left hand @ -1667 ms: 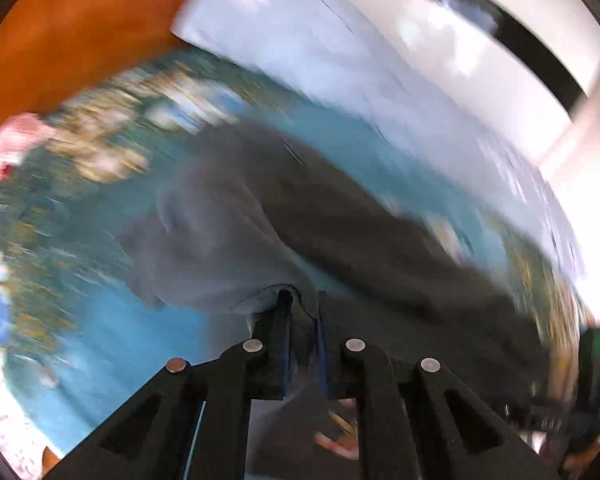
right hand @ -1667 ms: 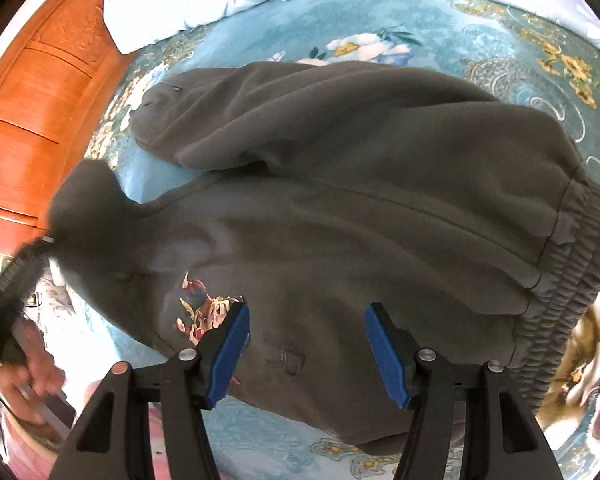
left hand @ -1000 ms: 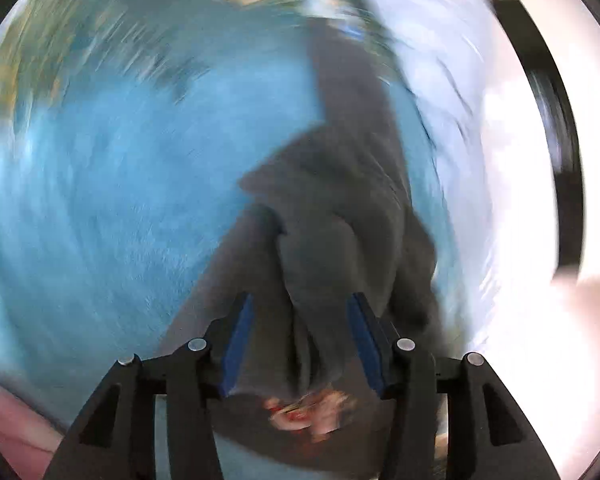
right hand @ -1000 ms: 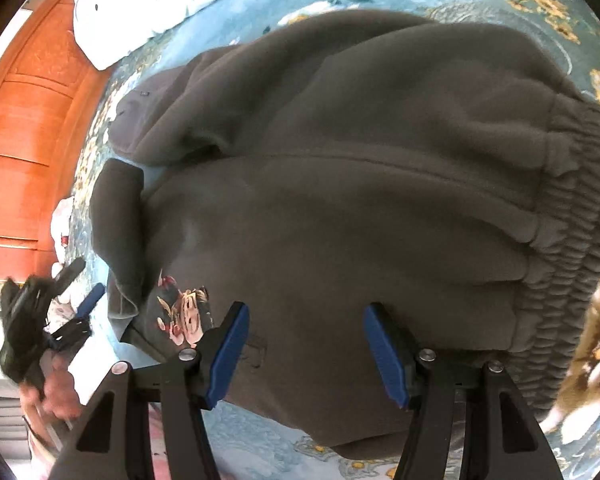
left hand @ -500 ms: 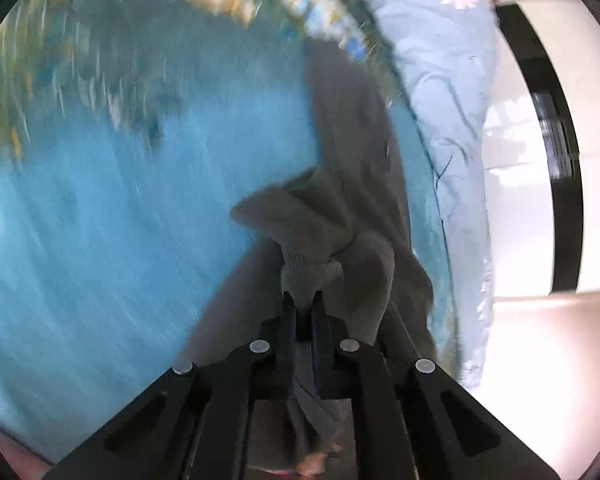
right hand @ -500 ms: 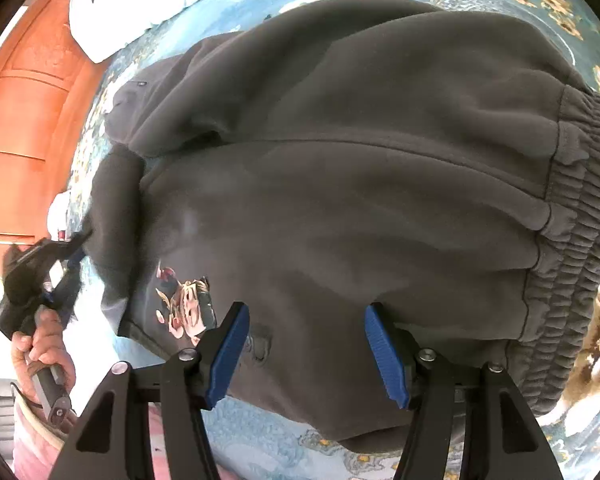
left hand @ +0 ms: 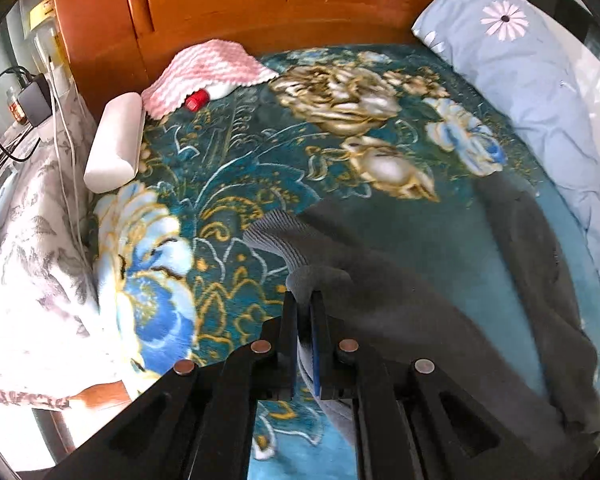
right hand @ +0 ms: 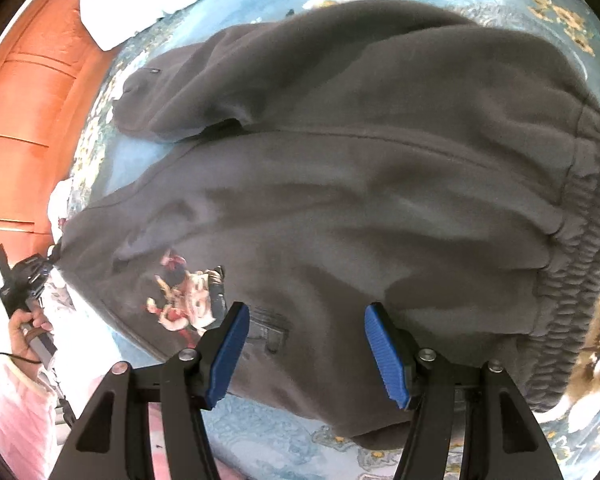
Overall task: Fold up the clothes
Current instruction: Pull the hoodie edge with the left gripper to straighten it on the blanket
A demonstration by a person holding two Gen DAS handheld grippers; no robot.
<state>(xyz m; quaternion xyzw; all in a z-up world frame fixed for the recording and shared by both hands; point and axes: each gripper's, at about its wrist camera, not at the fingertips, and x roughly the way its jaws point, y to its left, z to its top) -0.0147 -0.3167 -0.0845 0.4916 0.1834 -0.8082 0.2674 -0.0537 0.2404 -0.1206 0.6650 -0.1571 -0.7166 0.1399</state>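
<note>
Just one grey sweatshirt (right hand: 360,184), two tongs: left tongs (left hand: 304,320) pinching, right tongs (right hand: 304,344) agape.

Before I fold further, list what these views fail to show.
- Left wrist view: how much of the dark grey fleece sweatshirt lies between the shut left gripper fingers; the fingers hide it.
- Left wrist view: the small red object is partly under the pink-and-white cloth; unidentifiable.
- Right wrist view: the sweatshirt's near hem is behind the open right gripper.
</note>
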